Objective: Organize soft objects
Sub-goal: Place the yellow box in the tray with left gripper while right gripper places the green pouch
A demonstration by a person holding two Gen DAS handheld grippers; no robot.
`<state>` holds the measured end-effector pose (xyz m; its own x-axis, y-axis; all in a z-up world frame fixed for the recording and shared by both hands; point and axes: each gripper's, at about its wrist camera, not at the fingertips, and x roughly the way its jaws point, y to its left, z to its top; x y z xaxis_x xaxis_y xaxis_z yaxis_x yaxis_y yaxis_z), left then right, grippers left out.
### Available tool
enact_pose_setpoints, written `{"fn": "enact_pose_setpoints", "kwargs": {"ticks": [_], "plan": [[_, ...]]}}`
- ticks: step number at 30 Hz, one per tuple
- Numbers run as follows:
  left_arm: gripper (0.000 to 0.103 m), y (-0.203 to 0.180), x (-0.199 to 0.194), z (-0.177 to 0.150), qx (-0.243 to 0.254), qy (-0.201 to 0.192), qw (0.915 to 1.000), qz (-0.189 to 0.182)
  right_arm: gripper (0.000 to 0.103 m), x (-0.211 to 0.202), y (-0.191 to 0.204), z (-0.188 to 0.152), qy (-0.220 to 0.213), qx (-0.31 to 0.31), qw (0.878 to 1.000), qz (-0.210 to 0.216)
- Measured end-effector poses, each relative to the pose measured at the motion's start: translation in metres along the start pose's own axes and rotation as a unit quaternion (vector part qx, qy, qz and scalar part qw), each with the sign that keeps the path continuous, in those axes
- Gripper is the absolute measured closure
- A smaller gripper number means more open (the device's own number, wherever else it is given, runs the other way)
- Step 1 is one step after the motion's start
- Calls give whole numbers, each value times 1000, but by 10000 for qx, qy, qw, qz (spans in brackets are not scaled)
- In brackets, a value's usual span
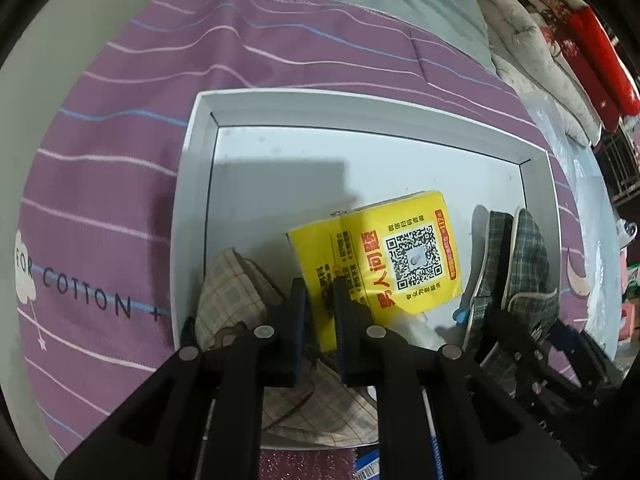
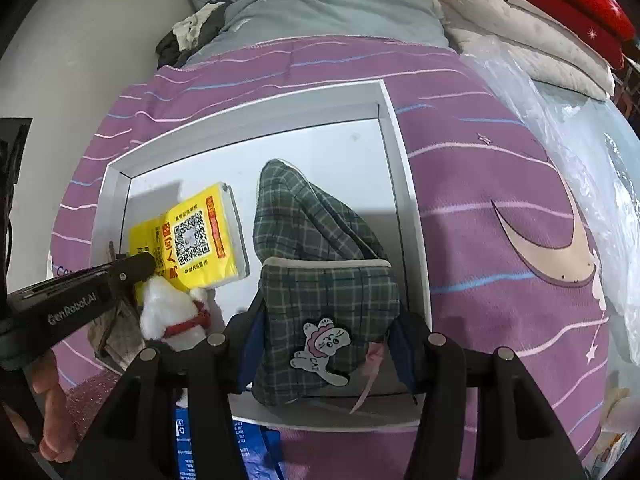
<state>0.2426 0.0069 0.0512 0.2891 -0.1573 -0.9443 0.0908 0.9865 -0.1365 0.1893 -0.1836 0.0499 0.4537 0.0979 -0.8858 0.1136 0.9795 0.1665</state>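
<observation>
Right tongs (image 2: pixel 322 344) sit clamped on green plaid pouch (image 2: pixel 320 280), cat patch facing camera, pouch standing in white tray (image 2: pixel 256 120) at its right wall. Left tongs (image 1: pixel 320 296) nearly closed, pinching edge of yellow tissue pack (image 1: pixel 400 256) lying mid-tray. Beige plaid pouch (image 1: pixel 232 292) lies just left of the pack, partly under the left tongs. Step looks like placing items into the tray; next move likely calls for letting go of both without tipping the pouch. White plush toy (image 2: pixel 172 308) crowds the pack's near corner. Tray rests on purple striped bed cover (image 1: pixel 120 184); clear plastic bag (image 2: pixel 560 112) off right.
</observation>
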Motion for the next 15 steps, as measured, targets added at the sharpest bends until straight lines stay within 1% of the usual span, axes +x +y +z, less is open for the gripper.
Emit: {"fn": "enact_pose_setpoints", "kwargs": {"ticks": [3,6,7,9,11,13,14,15], "plan": [[84,8,-8,-4,-190,-7,9997,-168,48,-6,-8,-3,-103,299,9991,271],[79,15,-23,-10,-383,-91,9982,-442,46,-18,-22,-6,-171,850,9941,652],[76,15,-27,-12,-448,-64,9976,-521,44,-22,-25,-6,-221,966,9928,675],[75,12,-37,-14,-450,-83,9966,-684,42,-36,-28,-6,-353,1121,9904,731],[75,6,-49,-17,-390,-179,9968,-678,41,-46,-28,-4,-363,1206,9890,780],[75,-1,-60,-20,-354,-258,9970,-633,41,-56,-26,-4,-242,1301,9883,759],[75,-3,-64,-22,-402,-221,9971,-605,41,-59,-26,-4,-201,1338,9879,763],[75,-6,-66,-23,-504,-138,9967,-622,41,-63,-26,-3,-70,1451,9867,735]]}}
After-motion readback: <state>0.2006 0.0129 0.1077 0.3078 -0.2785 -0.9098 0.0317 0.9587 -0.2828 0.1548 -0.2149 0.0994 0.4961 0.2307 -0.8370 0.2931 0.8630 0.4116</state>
